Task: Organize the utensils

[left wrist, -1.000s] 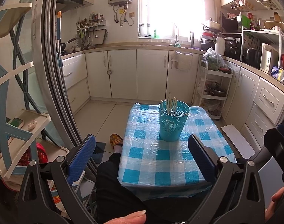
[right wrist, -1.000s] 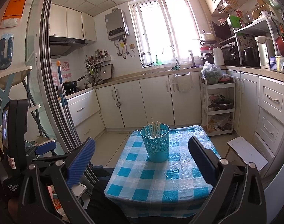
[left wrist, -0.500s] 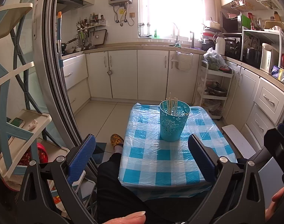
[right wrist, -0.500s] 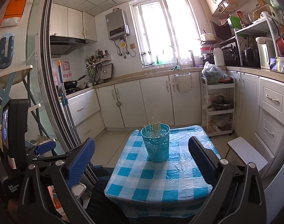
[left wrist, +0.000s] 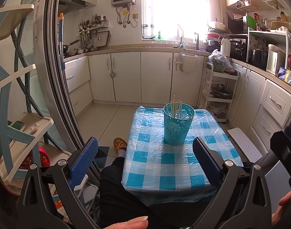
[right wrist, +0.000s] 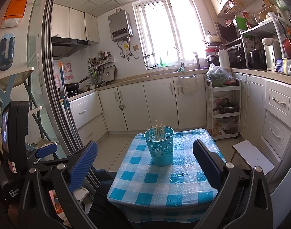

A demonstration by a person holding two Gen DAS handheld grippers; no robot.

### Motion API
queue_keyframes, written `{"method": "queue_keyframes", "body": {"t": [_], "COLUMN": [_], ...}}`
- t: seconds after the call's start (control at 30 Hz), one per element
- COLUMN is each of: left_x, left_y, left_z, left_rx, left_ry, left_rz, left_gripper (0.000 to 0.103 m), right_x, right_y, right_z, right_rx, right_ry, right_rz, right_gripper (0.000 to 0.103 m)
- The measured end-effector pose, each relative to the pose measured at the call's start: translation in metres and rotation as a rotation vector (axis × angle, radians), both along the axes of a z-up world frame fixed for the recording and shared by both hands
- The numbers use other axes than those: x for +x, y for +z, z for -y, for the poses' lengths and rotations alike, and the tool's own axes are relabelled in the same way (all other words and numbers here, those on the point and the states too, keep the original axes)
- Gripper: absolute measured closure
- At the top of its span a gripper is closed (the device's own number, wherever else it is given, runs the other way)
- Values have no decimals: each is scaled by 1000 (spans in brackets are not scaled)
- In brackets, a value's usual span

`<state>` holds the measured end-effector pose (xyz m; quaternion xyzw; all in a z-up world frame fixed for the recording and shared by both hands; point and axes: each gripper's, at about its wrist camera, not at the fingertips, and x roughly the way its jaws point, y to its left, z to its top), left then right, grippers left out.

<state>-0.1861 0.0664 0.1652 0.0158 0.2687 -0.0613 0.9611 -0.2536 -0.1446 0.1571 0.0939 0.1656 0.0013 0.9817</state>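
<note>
A teal perforated holder (left wrist: 177, 125) stands upright on a small table with a blue-and-white checked cover (left wrist: 164, 164). Several pale chopsticks (left wrist: 175, 106) stand inside it. The holder (right wrist: 160, 146) and chopsticks (right wrist: 158, 132) also show in the right wrist view, on the same table (right wrist: 160, 187). My left gripper (left wrist: 145, 157) is open and empty, held back from the table's near edge. My right gripper (right wrist: 145, 159) is open and empty, also back from the table. Part of the right gripper's body (left wrist: 284, 148) shows at the right of the left wrist view.
A white stool (right wrist: 253, 157) stands right of the table. A white trolley (right wrist: 223, 110) with pots stands behind it. Cabinets (right wrist: 160, 105) line the back and right walls. A sliding door frame (left wrist: 55, 76) and blue-and-white shelf rack (left wrist: 15, 129) are left. The person's legs (left wrist: 114, 190) are below.
Both views have shifted only slightly; the holder sits a touch further right in the right wrist view. Both grippers stay open and empty.
</note>
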Motion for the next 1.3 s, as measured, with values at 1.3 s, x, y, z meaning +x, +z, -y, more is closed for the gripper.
{"method": "queue_keyframes", "body": {"t": [1.3], "left_x": [-3], "left_y": [-2], "left_z": [4], "left_rx": [3], "left_ry": [1], "left_rz": [3], "left_gripper": [8], "right_x": [-2], "right_y": [7], "right_z": [3], "right_rx": [-10], "right_ry": [4], "right_rz": [5], "right_gripper": [7]}}
